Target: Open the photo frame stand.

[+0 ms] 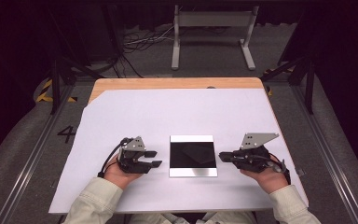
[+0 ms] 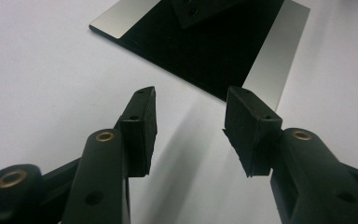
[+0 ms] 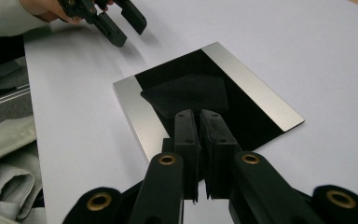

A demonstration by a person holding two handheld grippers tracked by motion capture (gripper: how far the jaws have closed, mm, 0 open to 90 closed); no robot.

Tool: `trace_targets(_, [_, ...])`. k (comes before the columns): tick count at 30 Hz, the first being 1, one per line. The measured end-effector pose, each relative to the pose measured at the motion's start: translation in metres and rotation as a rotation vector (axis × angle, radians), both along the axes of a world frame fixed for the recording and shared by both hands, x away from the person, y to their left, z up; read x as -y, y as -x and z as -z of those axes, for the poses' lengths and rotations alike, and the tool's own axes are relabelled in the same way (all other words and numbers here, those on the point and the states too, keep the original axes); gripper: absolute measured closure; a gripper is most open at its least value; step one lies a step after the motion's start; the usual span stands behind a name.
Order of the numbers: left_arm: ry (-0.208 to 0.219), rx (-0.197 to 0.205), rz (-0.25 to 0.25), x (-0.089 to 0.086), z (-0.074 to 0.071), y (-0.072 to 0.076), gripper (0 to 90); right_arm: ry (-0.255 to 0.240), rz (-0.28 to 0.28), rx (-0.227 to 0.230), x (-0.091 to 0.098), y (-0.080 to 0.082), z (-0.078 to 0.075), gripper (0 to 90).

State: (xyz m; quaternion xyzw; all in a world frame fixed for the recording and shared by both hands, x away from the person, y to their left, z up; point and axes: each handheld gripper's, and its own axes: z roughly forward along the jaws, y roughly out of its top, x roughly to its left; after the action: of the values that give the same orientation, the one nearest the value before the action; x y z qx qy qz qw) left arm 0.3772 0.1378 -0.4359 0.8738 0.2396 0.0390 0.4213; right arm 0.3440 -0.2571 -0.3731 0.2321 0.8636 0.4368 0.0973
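Note:
A square black plate (image 1: 192, 172) with a silver strip along its near and far edges lies flat at the middle of the white sheet. A dark, matte, flat piece (image 1: 198, 156) rests on its black centre; the right gripper view shows this piece (image 3: 186, 95) as an angular patch. My left gripper (image 1: 156, 158) rests left of the plate, pointing at it, jaws open and empty (image 2: 191, 100). My right gripper (image 1: 221, 155) sits at the plate's right edge with its jaws together and nothing between them (image 3: 199, 114), tips over the plate (image 3: 251, 84).
A white sheet (image 1: 168, 112) covers most of the wooden table (image 1: 168, 83). A metal stand (image 1: 212, 32) and cables lie on the floor beyond the table. Pale sleeves enter from the bottom edge.

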Motion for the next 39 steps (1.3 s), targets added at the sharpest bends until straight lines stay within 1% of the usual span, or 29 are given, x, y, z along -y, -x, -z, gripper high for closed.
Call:
trace_targets(1, [0.0,0.0,0.0,0.0,0.0,0.0,53.9,0.0,0.0,0.0,0.0,0.0,0.0,85.5])
trace_targets(7, [0.001,0.0,-0.001,0.0,0.0,0.0,53.7,-0.035,0.018,0.013,0.003,-0.001,-0.009,84.4])
trace_targets(13, [-0.001,0.001,-0.007,-0.001,0.0,0.0,53.1,-0.061,0.034,0.016,0.002,-0.003,-0.016,83.9])
trace_targets(18, [-0.001,0.002,-0.011,-0.001,0.001,0.0,52.9,-0.071,0.044,0.016,0.001,-0.006,-0.02,83.7])
trace_targets(20, [-0.004,0.006,-0.013,-0.002,0.001,0.0,52.9,-0.081,0.06,0.007,0.001,-0.008,-0.02,83.3])
trace_targets(22, [-0.001,0.0,-0.016,-0.002,0.001,0.001,52.9,-0.084,0.072,0.0,0.0,-0.01,-0.02,82.5])
trace_targets(25, [0.003,-0.001,-0.019,-0.003,0.001,0.001,53.0,-0.087,0.099,-0.027,-0.001,-0.015,-0.018,80.3])
trace_targets(29, [-0.003,0.0,-0.021,-0.003,0.001,0.0,53.0,-0.085,0.123,-0.055,-0.001,-0.022,-0.018,78.0])
trace_targets(32, [-0.003,0.0,-0.021,-0.003,0.001,0.0,53.0,-0.073,0.13,-0.074,-0.003,-0.027,-0.02,76.1])
trace_targets(35, [-0.003,0.0,-0.021,-0.003,0.002,0.0,52.9,-0.063,0.13,-0.081,-0.005,-0.029,-0.022,75.0])
trace_targets(39, [-0.002,-0.003,-0.021,-0.003,0.002,0.0,52.9,-0.067,0.139,-0.101,-0.006,-0.033,-0.024,72.1])
